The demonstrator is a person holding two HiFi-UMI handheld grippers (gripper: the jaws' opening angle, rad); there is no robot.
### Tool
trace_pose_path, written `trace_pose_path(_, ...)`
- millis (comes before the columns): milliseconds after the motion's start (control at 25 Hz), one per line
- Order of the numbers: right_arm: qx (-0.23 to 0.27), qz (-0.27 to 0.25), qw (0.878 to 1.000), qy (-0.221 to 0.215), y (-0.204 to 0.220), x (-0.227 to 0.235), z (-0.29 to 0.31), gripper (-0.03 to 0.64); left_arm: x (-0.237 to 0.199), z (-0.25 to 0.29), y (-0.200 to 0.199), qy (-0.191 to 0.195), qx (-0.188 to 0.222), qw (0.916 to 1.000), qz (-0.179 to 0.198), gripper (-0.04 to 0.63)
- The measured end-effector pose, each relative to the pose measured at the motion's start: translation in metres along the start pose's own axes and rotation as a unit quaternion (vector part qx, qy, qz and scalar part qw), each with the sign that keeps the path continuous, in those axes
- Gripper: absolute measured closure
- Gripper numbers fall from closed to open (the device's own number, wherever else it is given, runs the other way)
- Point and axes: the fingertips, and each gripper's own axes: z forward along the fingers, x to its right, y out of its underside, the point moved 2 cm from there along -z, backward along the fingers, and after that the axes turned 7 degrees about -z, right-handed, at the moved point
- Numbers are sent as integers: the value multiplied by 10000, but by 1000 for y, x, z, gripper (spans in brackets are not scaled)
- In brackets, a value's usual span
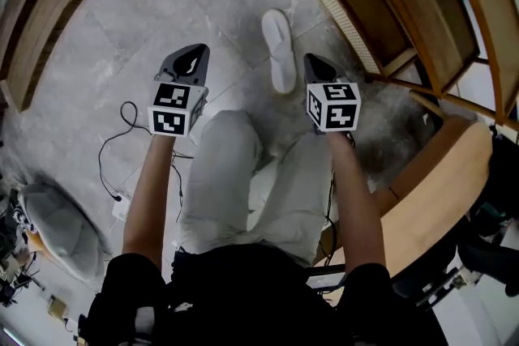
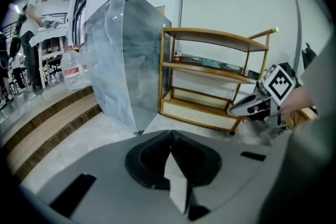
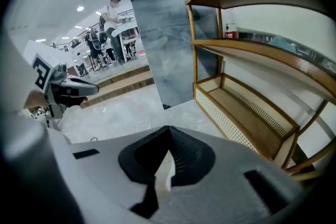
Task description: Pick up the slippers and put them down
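The left gripper [image 2: 170, 135] and right gripper [image 3: 168, 131] are squeezed closed on nothing. Only the head view shows a white slipper [image 1: 280, 49] lying on the floor [image 1: 122, 12] between them. Their own views show shelves [image 3: 247, 110] instead.

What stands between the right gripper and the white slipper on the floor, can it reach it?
Probably yes: the slipper lies on bare floor, nothing between it and the right gripper, though the shut jaws must open first.
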Motion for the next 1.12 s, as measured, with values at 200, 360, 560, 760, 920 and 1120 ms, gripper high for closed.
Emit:
trace_pose_path(200, 75, 63, 9999, 55, -52, -10, -64, 617, 14, -54, -61, 82, 34, 10000, -18, 591)
trace_pose_path(360, 147, 50, 9998, 160, -97, -17, -122, 617, 27, -97, -108, 159, 128, 9998, -45, 591)
trace_pose_path(560, 387, 123, 9986, 339, -155, -25, -201, 617, 48, -151, -167, 341, 82, 9994, -38, 591)
trace_pose_path(760, 458, 193, 9980, 385, -194, -35, -270, 617, 65, -204, -220, 430, 209, 9988, 41, 591)
trace_pose_path(920, 588, 230, 9973, 369, -218, -43, -321, 617, 82, -243, -252, 476, 258, 9985, 30, 591)
trace_pose_path(1120, 762, 107, 9965, 328, -240, -51, -378, 617, 97, -288, -275, 478, 430, 9976, -264, 591)
